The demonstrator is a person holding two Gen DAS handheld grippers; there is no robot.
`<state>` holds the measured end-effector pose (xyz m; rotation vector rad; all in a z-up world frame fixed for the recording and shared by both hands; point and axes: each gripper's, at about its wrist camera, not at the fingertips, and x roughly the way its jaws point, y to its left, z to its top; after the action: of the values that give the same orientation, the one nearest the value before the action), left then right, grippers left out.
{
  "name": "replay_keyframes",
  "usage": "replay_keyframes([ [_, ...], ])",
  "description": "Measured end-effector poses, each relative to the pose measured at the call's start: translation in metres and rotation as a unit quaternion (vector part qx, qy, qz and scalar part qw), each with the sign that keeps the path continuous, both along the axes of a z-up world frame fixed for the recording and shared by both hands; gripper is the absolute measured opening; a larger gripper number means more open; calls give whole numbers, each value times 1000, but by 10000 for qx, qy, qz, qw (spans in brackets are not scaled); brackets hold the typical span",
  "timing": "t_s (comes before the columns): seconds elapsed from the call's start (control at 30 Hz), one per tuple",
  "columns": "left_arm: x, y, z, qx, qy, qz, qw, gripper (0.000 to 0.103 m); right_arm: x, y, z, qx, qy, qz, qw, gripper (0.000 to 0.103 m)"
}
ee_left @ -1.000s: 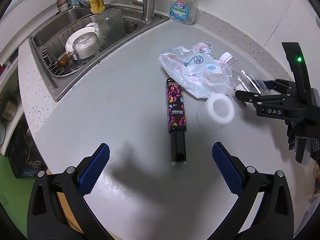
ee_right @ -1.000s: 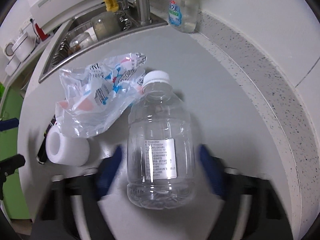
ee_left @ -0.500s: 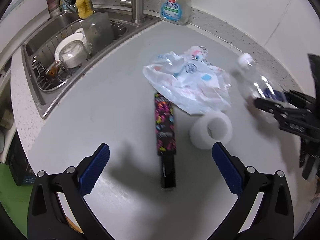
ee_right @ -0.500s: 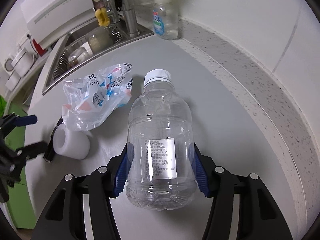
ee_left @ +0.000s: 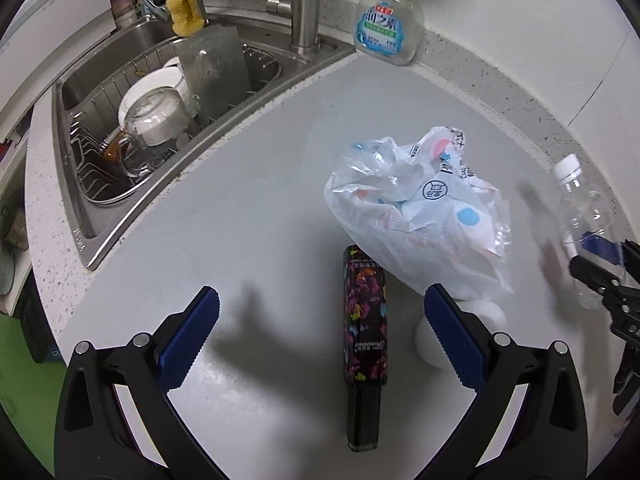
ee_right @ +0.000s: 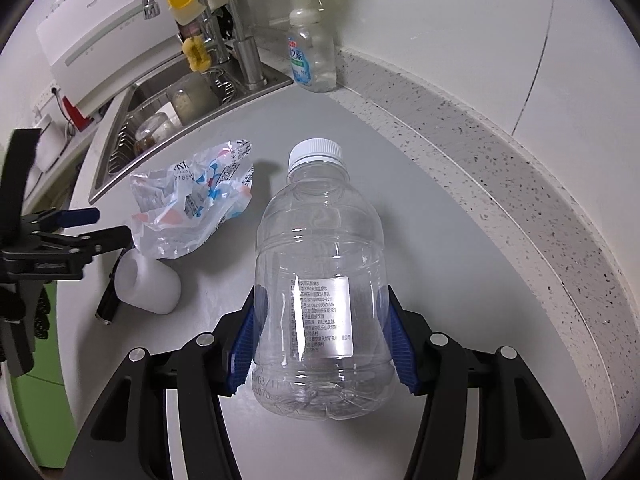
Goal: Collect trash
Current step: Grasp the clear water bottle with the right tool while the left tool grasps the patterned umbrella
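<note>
At bottom centre of right wrist view, clear bottle (ee_right: 322, 292) is clamped by right tongs (ee_right: 322, 344). Left tongs (ee_left: 320, 340) are spread wide over dark patterned box (ee_left: 364, 336), low on grey surface (ee_left: 248, 200).

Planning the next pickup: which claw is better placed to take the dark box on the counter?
Left. The left claw is open and empty, with the box lying between its fingers. The right claw is shut on the bottle.
</note>
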<state>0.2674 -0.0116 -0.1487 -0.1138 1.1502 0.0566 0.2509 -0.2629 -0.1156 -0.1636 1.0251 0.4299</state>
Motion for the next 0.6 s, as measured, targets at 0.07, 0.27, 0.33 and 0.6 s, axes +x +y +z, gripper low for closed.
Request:
replay_keyframes([
  [0.07, 3, 1, -4, -53, 60, 5, 10000, 97, 0, -1, 1, 23, -12, -13, 10000, 56],
  [0.27, 8, -5, -13, -87, 270, -139, 9995, 57, 2, -4, 1, 71, -22, -32, 10000, 56],
  [0.33, 8, -9, -16, -68, 336, -198, 9992, 51, 2, -4, 1, 68, -13, -25, 10000, 56],
  [0.6, 4, -26, -15, -7, 298, -450, 9985, 22, 1, -3, 4, 91, -31, -4, 10000, 56],
])
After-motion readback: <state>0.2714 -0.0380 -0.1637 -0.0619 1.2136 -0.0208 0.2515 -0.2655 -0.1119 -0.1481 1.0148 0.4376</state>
